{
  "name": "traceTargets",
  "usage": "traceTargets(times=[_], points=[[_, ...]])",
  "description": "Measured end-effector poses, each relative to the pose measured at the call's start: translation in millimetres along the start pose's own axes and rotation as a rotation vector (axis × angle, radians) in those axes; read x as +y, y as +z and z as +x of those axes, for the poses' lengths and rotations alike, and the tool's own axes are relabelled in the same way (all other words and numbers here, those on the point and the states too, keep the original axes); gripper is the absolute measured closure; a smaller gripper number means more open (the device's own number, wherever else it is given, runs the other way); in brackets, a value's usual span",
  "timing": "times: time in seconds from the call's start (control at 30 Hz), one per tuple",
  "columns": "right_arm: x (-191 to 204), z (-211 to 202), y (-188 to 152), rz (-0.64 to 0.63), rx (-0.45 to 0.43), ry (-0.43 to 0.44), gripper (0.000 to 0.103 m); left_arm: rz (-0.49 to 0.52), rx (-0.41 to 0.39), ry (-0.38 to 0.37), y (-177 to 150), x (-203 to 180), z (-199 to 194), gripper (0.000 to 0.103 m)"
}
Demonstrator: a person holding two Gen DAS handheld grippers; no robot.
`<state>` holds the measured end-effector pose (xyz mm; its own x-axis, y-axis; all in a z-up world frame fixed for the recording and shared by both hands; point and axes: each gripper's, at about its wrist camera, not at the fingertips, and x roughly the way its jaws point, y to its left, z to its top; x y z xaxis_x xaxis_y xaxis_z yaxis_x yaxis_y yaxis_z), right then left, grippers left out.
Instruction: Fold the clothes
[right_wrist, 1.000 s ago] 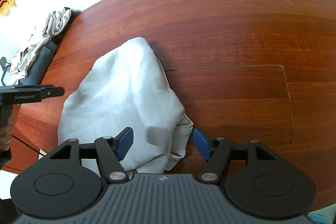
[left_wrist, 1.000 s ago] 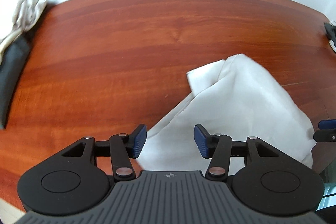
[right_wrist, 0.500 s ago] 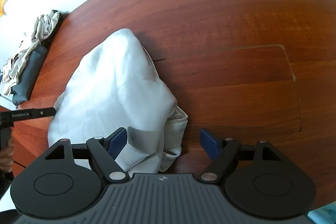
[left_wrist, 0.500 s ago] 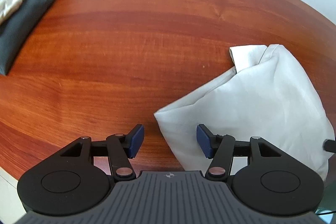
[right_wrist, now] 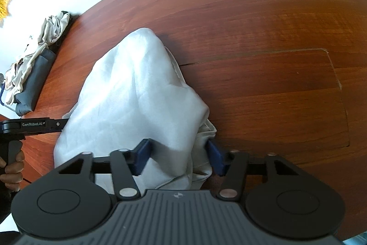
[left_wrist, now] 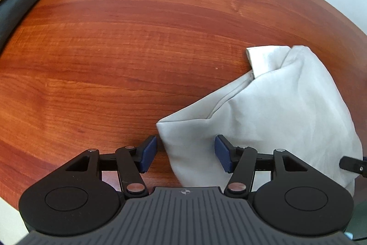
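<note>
Fingers of left gripper (left_wrist: pixel 185 154) and right gripper (right_wrist: pixel 177 156) spread apart, straddling white garment (left_wrist: pixel 275 111) edges on table (left_wrist: pixel 114 49)

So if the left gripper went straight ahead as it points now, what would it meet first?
Probably the near corner of the white garment, which lies between the open left gripper fingers; height above the cloth is unclear.

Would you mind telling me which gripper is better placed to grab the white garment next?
Right. The right gripper is open with the white garment bunched between its fingers; the left gripper, also open, only straddles a corner.
</note>
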<state>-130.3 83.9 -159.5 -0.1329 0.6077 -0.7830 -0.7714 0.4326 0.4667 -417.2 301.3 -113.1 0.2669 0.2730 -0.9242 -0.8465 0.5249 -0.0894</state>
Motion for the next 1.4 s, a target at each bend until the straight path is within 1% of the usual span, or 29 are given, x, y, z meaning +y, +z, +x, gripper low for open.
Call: traceTargets(times=[0.03,0.07,0.1,0.13,0.17,0.2,0.23,0.3,0.37,0.47,0.57,0.77,0.93,1.03,1.3,1.4], points=[[0.9,1.1,0.6,0.001,-0.003,0.000,0.050,0.018,-0.001,-0.005,0.4,-3.1,0.7,0.046],[1.2,1.8,0.8,0.001,-0.005,0.001,0.054,0.030,-0.004,-0.007,0.8,-5.6,1.2,0.048],[1.4,2.2,0.9,0.001,-0.007,0.001,0.062,0.042,-0.010,-0.007,0.7,-7.7,1.0,0.056],[1.5,3.4,1.1,0.004,-0.008,0.002,0.066,0.054,-0.016,-0.007,0.5,-9.7,0.7,0.078],[1.8,4.4,1.2,0.009,-0.009,0.003,0.073,0.071,-0.016,-0.017,0.1,-12.8,0.8,0.090],[2.3,5.2,1.3,0.015,-0.010,0.004,0.078,0.075,-0.016,-0.023,-0.2,-14.4,0.4,0.092],[3.1,5.5,1.7,0.018,-0.013,0.005,0.081,0.077,-0.017,-0.028,-0.5,-15.6,0.0,0.094],[6.2,4.6,2.4,0.016,-0.022,-0.001,0.088,0.093,-0.031,-0.015,-1.6,-19.2,-3.6,0.096],[12.8,1.0,3.6,0.001,-0.036,-0.010,0.089,0.094,-0.057,-0.013,-2.3,-20.5,-11.4,0.096],[25.5,-8.8,6.0,-0.029,-0.065,-0.015,0.090,0.097,-0.106,-0.014,-1.5,-21.1,-28.5,0.096],[42.1,-21.0,9.3,-0.061,-0.091,-0.002,0.090,0.096,-0.150,-0.010,0.0,-20.5,-44.3,0.097],[77.1,-35.8,20.2,-0.143,-0.111,0.025,0.091,0.101,-0.230,0.015,2.0,-22.5,-76.3,0.100],[101.8,-42.3,29.0,-0.225,-0.109,0.054,0.091,0.079,-0.266,0.035,1.5,-19.1,-92.6,0.100],[116.3,-45.5,34.0,-0.279,-0.099,0.086,0.091,0.046,-0.287,0.071,0.0,-15.8,-104.0,0.100],[141.9,-52.8,44.5,-0.361,-0.083,0.168,0.091,0.007,-0.326,0.129,-1.1,-5.6,-130.3,0.100],[148.7,-55.0,49.5,-0.380,-0.084,0.192,0.092,0.002,-0.325,0.153,0.8,3.4,-136.5,0.100]])
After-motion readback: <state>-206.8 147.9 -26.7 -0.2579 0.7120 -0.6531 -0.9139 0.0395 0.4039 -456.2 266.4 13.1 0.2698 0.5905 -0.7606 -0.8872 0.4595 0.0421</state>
